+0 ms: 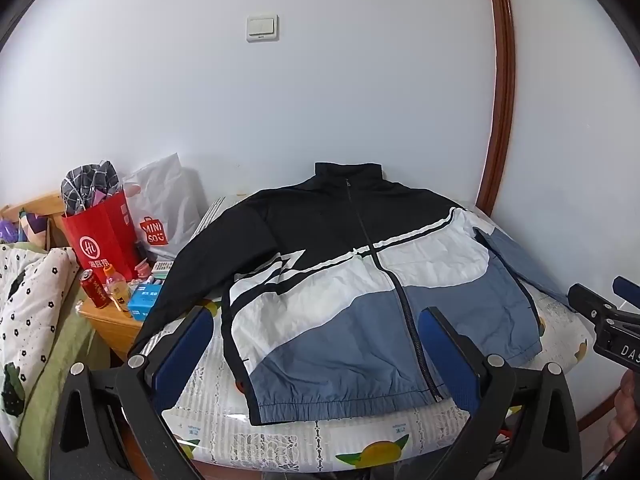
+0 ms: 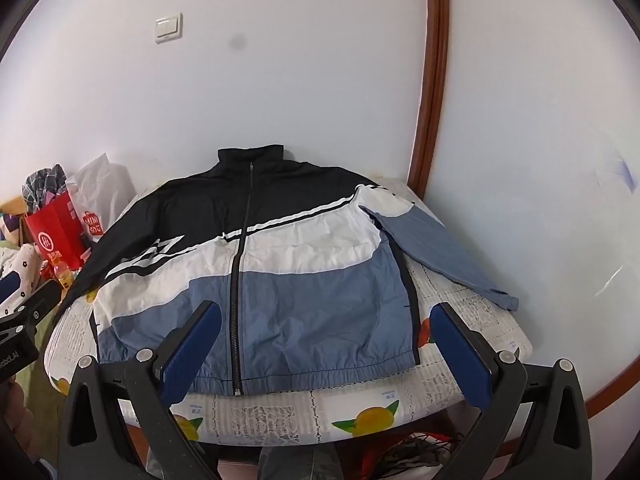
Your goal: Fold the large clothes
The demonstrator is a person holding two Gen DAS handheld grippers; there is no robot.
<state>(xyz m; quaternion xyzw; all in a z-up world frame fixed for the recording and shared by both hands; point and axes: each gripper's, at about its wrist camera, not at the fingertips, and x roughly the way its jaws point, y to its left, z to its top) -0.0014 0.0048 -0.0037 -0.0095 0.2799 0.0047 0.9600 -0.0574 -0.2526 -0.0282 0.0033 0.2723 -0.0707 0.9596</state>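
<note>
Grippers both held out in front of me, tilted downward toward the table, side by side. My left gripper (image 1: pixel 316 344) has its blue pads spread as wide as they go, nothing between them; it hovers over the near hem of the jacket (image 1: pixel 360 280), not touching the cloth. My right gripper (image 2: pixel 326 340) is the same: pads fully apart, empty, poised above the hem on the blue side. From the left wrist view the right gripper shows at the right edge, well clear of the garment, with part of my hand (image 1: pixel 628 408) behind it.

Jacket lies flat, front up, zipped, collar toward the wall, hem toward me. Upper part black, middle band white, lower part blue. Black sleeve (image 1: pixel 192 268) runs down the left side and reaches past the table edge. Blue sleeve (image 2: pixel 440 248) lies angled out to the right, cuff near the table's right edge.

Table (image 2: pixel 360 412) is covered with a white lace-pattern cloth printed with yellow fruit under a clear sheet. White wall behind, with a light switch (image 1: pixel 262 28) and a brown wooden door frame (image 1: pixel 500 92) to the right. To the left, a low wooden stand carries a red paper bag (image 1: pixel 100 240), a white shopping bag (image 1: pixel 164 204), a red can (image 1: pixel 93 289) and a small bottle (image 1: pixel 116 286). Flower-print bedding (image 1: pixel 32 304) sits further left.
</note>
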